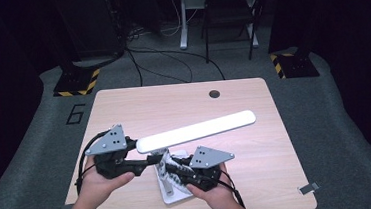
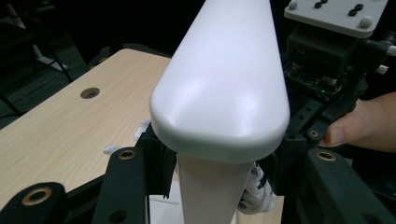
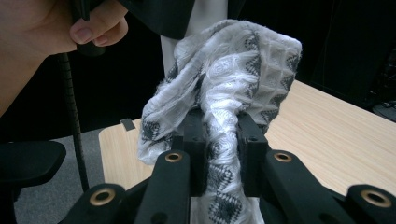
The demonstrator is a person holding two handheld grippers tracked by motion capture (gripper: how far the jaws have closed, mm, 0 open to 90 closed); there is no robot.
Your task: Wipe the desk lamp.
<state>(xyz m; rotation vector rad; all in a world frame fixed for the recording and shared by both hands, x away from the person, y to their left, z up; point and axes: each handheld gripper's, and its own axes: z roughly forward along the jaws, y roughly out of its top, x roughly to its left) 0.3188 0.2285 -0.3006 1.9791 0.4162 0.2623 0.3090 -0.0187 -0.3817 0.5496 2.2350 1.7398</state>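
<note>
Right gripper (image 3: 219, 140) fingers pinching grey-white cloth (image 3: 224, 88), pressed against lamp post (image 2: 210, 196) above white base (image 1: 173, 195). Left gripper (image 2: 210, 172) fingers clamped around same post. Lamp head (image 1: 195, 131) overhanging bench (image 1: 259, 179) beyond.

Lamp head (image 2: 219, 88): white plastic, smooth, satin sheen with soft highlights. Lamp stem (image 2: 210, 191) same white plastic, matt. Lamp base (image 1: 173, 193) white, smooth, flat. Cloth (image 3: 229, 93): white-grey woven textile, waffle texture, frayed fuzzy edge, bunched. Right gripper (image 3: 220, 140) and left gripper (image 2: 210, 163) bodies: black matt plastic, brass-coloured metal inserts in the holes. Top plate (image 1: 210, 156): grey, matt. Table (image 1: 257, 144): light wood-grain laminate, smooth, low gloss. Floor (image 1: 319, 104): grey carpet, rough.
</note>
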